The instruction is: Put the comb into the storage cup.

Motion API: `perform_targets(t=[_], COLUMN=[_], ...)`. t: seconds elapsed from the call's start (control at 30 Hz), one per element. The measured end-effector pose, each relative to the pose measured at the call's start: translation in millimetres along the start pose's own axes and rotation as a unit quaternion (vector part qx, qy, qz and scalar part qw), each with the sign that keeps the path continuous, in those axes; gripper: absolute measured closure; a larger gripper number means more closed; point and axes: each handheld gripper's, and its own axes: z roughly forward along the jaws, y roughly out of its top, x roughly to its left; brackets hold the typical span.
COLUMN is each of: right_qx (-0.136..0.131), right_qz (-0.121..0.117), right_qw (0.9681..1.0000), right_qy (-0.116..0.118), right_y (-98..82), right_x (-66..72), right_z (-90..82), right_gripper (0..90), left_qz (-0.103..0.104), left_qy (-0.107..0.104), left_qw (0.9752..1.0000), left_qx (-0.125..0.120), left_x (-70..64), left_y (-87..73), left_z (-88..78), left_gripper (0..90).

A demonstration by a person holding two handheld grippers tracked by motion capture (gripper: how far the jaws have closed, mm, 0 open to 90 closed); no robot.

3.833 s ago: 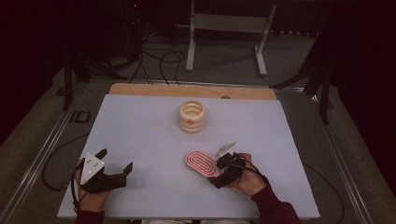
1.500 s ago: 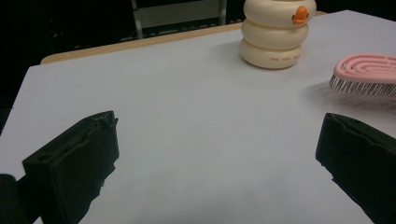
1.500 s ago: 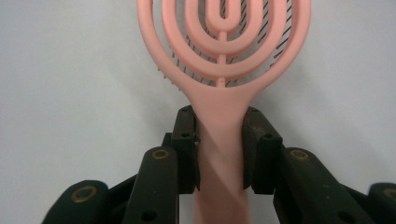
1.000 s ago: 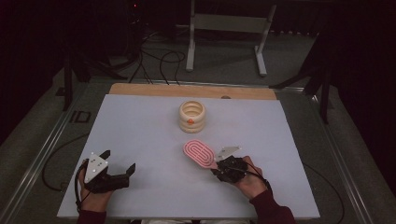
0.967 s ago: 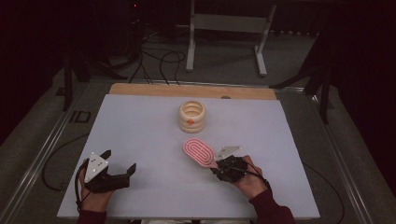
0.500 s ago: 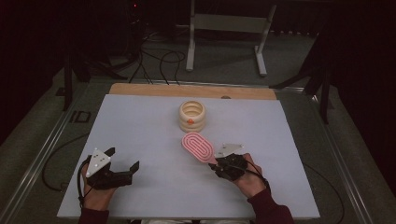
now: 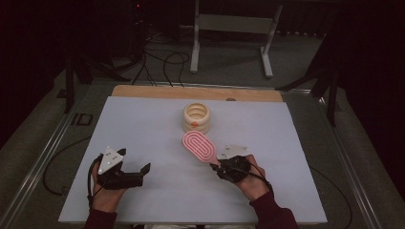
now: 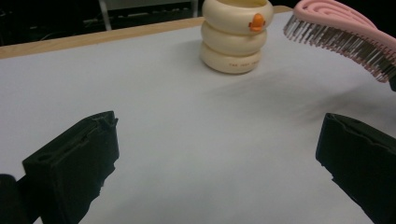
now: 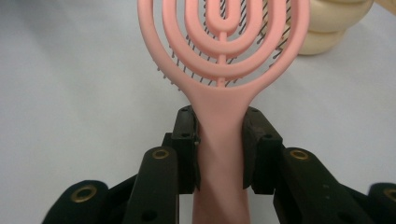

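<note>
You have one pink plastic hairbrush with a looped openwork head point(image 7: 198, 146) and dark bristles. You have one cream-coloured ribbed round cup point(image 7: 197, 117), stacked in three rings, bearing one small orange mark. You hold two black two-jaw grippers, one per hand: the left gripper point(image 7: 135, 165) and the right gripper point(image 7: 217, 166). All of it sits over one pale grey worktop point(image 7: 143, 124).

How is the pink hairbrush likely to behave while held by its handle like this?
The pink hairbrush looks like stiff moulded plastic with an open looped head, so it is probably light and keeps its shape. The right gripper clamps only the narrow, smooth handle, so the brush might pivot or slip. Its bristles would likely flex on contact.
</note>
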Motion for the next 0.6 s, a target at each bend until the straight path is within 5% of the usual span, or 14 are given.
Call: perform_targets(t=[0.6], right_qx=[-0.032], right_qz=[-0.003], right_qw=[0.9994], right_qy=[-0.013], right_y=[9.8], right_x=[0.5], right_z=[-5.3], right_gripper=[69.8], left_qz=[0.012], left_qy=[-0.025], left_qw=[0.9996], left_qx=[0.005], left_x=[-16.7], left_y=[28.2], left_z=[15.8], left_gripper=[0.0])
